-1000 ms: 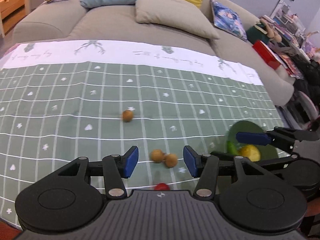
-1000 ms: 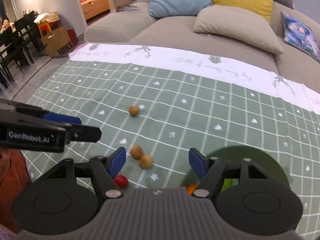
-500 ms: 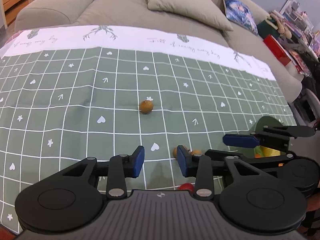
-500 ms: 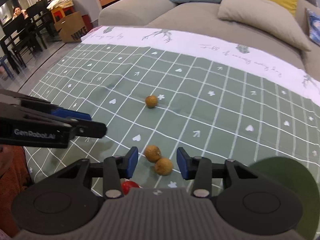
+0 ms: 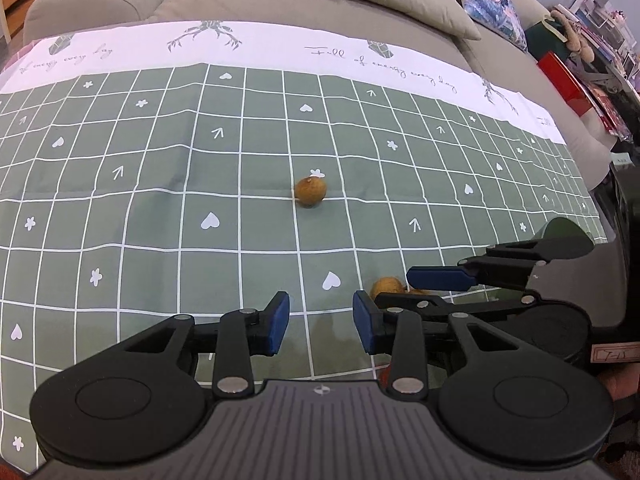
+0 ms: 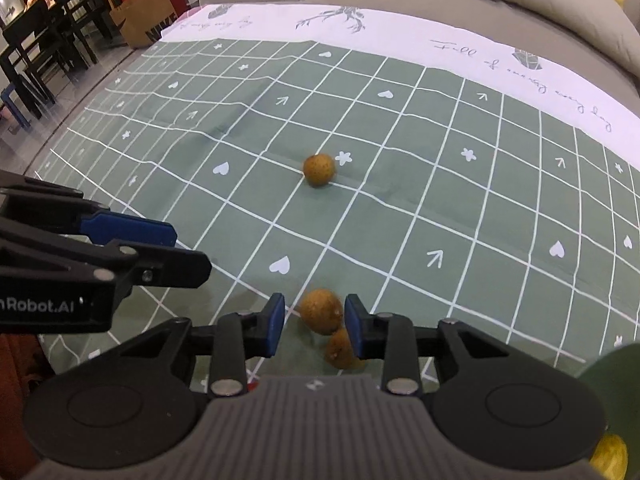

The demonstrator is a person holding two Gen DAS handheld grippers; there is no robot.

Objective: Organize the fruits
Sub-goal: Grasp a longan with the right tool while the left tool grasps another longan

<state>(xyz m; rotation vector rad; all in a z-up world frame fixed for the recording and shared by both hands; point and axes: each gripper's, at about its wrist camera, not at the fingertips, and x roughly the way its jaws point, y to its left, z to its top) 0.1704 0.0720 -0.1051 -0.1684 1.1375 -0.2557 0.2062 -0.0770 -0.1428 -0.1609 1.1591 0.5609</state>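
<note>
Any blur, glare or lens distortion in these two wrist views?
Left wrist: sharp, grid lines on the tablecloth bow from the fisheye, no glare. Right wrist: same bowing, the two nearest brown fruits slightly soft, the far brown fruit crisp.

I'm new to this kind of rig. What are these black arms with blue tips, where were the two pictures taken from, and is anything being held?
There is no robot here. A person holds a two-finger grasping tool in each hand, and a wide-angle camera on each looks along its fingers. One picture is from the left tool, the other from the right tool; each also catches the other tool at its edge. On the green checked tablecloth lie three small brown fruits: a lone fruit farther out and a near pair. A green plate sits at the right edge. Both tools' jaws have just been closing. The left one has nothing between its pads. The right one straddles the near pair, but a gap shows at one pad, so nothing is gripped yet.
</note>
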